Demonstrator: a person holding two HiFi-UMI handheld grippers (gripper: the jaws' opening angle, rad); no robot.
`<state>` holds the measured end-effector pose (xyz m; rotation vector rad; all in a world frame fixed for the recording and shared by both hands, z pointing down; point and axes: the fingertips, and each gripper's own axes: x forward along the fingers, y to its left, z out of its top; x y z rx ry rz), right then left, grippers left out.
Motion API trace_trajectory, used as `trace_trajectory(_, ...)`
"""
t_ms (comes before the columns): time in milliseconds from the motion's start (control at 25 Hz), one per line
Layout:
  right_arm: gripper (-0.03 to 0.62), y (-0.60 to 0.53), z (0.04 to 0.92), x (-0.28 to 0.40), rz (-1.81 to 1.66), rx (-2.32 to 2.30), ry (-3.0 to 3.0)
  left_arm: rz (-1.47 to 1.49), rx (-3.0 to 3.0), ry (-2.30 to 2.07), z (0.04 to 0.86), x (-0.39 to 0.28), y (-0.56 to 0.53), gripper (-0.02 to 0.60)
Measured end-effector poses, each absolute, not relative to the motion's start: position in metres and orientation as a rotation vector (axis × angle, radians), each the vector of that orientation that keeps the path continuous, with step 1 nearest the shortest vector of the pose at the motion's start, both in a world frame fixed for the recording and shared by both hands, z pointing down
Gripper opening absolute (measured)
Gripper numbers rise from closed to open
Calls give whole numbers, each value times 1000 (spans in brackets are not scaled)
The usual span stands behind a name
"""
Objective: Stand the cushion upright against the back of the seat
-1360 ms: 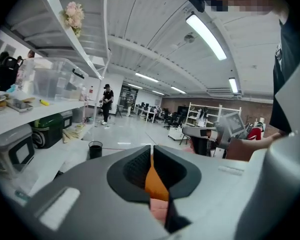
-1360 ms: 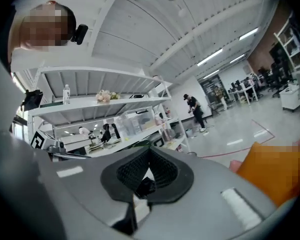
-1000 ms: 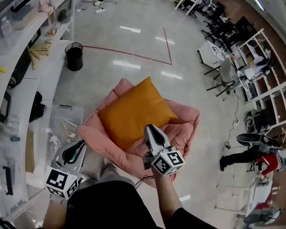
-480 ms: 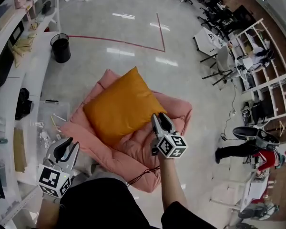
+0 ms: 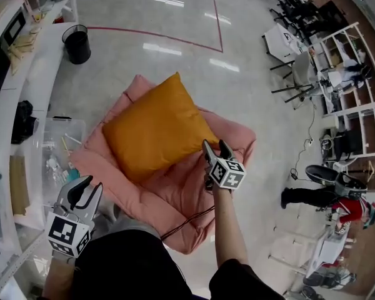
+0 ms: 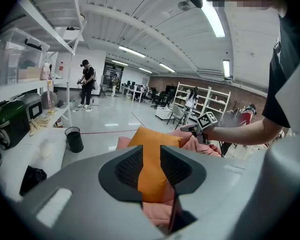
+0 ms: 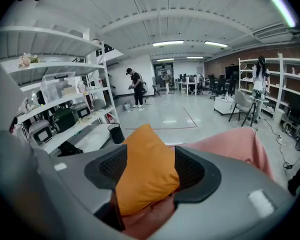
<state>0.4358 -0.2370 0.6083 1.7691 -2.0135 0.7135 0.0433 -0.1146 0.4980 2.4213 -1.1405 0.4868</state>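
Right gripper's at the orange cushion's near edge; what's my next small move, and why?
Probably ease the right gripper forward until its opening jaws straddle the near edge of the cushion, then close. The cushion rests ungripped on the pink seat, its edge just ahead of the jaws, which press on nothing.

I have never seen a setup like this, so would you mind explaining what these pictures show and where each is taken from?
No robot here: a person holds hand tongs, one pair per hand. The top-down picture comes from a camera on the person's head. In it the left tongs show at the lower left and the right tongs in the middle. The other two pictures come from cameras riding on each pair, looking along the jaws. Below sits a pink seat with an orange cushion resting on it. Both pairs' jaws are opening: nothing is between the left ones, and the cushion's corner sits at the mouth of the right ones, unpinched. Nothing is held.
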Motion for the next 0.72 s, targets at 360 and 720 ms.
trace_trajectory(360,358,-250,683,486,824,1747,-1828,550,2365,-1127,523,47,-119,124)
trace_trajectory(720,356,-263,731,505,936,1692,-1767,570,2340,-1118,533,53,-123,124)
